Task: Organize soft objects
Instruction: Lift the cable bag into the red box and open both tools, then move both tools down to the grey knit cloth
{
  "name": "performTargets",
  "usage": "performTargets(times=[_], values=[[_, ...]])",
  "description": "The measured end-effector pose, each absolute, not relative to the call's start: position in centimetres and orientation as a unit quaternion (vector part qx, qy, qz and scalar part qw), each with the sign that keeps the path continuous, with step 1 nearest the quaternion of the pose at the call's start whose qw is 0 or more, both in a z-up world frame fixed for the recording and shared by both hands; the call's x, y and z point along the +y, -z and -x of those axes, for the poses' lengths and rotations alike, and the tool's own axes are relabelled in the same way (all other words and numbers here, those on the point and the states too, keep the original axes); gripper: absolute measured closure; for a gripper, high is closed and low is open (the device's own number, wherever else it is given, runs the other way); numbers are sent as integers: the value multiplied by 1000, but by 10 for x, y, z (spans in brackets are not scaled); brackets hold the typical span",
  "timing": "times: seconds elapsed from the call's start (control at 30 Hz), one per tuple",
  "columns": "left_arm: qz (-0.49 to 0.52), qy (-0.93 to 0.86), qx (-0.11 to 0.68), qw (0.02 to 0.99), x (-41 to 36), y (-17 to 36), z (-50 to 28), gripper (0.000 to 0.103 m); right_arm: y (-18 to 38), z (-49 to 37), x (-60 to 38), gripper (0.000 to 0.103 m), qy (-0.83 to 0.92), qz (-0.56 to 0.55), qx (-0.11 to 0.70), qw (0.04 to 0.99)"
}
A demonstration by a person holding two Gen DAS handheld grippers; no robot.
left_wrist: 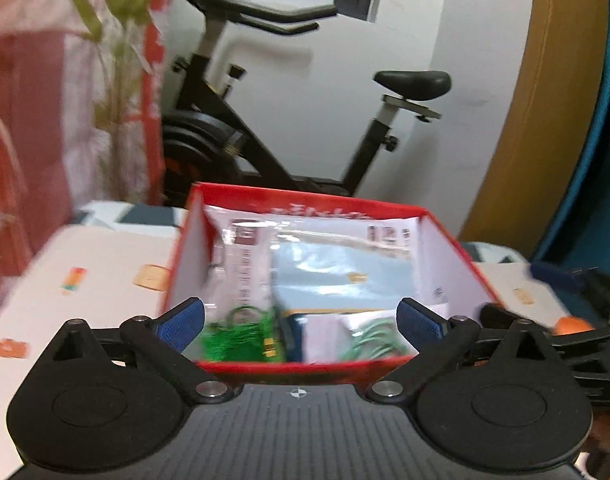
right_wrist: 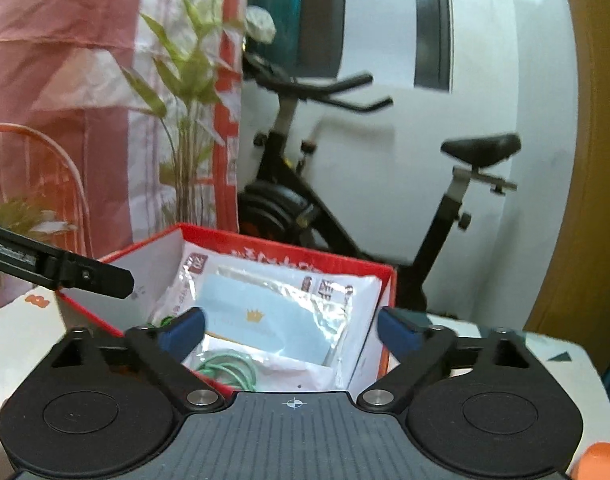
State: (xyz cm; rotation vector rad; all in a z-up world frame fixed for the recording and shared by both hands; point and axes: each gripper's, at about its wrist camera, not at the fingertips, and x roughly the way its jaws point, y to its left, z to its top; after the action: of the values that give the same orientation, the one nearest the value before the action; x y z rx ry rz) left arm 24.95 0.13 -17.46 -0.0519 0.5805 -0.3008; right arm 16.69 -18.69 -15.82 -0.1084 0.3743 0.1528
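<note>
Left wrist view: the left gripper (left_wrist: 301, 318) stands with its blue pads (left_wrist: 183, 322) wide apart and nothing between them, poised over the near edge of a red box (left_wrist: 445, 232) that sits on a white patterned tabletop (left_wrist: 105, 264). Inside the box lie soft flat packets: a pale blue packet (left_wrist: 345, 276) in clear wrap, a white printed pouch (left_wrist: 241, 260) against the left wall, a bright green mesh bundle (left_wrist: 241, 340) at the near left and a coil of pale green cord (left_wrist: 373, 344) at the near right. The other gripper's black arm (left_wrist: 577, 336) shows at the right edge. An exercise bike (left_wrist: 265, 136) stands behind.

Right wrist view: the right gripper (right_wrist: 291, 332) is likewise spread open and empty, aimed into the same box, with the blue packet just beyond its pads and the cord coil (right_wrist: 229, 370) below the left pad. The left gripper's finger (right_wrist: 89, 276) crosses above the box's left wall.

Judged from this, the box's contents look settled and both hands are free, so the step seems to be clearing away for the next item. Done well, each gripper would lift clear of the box walls before swinging sideways, so the light cardboard is not nudged, and the two would keep apart, since the left finger already overhangs the rim. Loose cord and mesh could snag on a pad, so a straight upward exit seems safest.
</note>
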Motion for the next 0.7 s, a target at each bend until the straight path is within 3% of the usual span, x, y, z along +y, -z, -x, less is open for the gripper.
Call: performTargets(times=[0.1,0.43,0.7], values=[[-1,114,272,955,6,174,-234,0,160,-148,-184,0,-75,43,177,980],[-46,64,237,968,22,196,-169,0,205,-99,-184,0,-54,-35,210,976],[-34,47,298,953,30,235,-165,0,247,-85,-190,0,-13,-56,264,963]])
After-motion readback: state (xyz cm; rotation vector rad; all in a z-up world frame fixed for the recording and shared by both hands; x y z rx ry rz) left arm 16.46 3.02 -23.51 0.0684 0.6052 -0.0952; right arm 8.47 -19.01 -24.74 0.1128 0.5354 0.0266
